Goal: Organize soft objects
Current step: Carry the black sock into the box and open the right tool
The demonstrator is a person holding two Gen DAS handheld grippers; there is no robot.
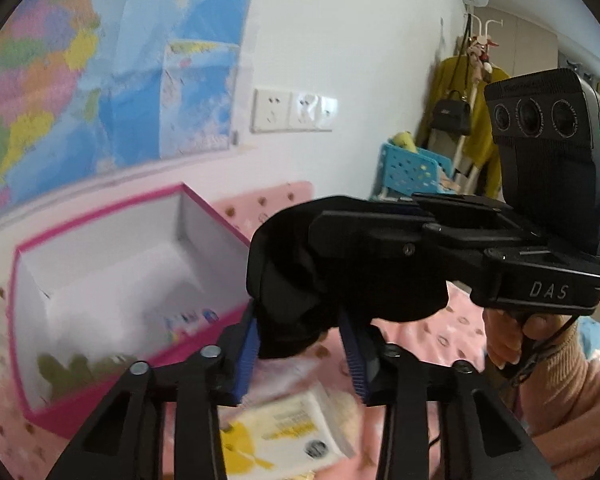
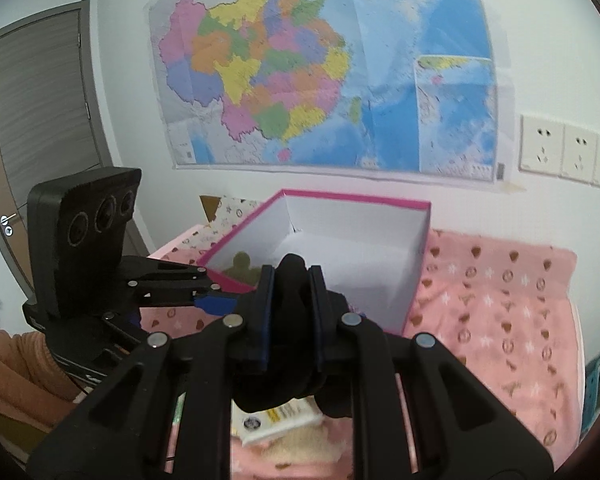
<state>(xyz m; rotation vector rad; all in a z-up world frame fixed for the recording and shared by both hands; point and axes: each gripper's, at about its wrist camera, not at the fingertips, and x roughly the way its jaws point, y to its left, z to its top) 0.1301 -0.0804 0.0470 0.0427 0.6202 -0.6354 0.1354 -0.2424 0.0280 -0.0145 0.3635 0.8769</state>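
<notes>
Both grippers, our left gripper [image 1: 300, 356] and right gripper [image 2: 290, 312], have jaws clamped on one black cloth [image 2: 292, 280], held at frame centre before the pink box [image 2: 380, 240].

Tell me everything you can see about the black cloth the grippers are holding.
The black cloth is soft, matte and bunched into a wrinkled lump with no print visible. The right gripper is shut on it; the left gripper also pinches its lower end. It hangs above the pink blanket, near the open pink box.
</notes>
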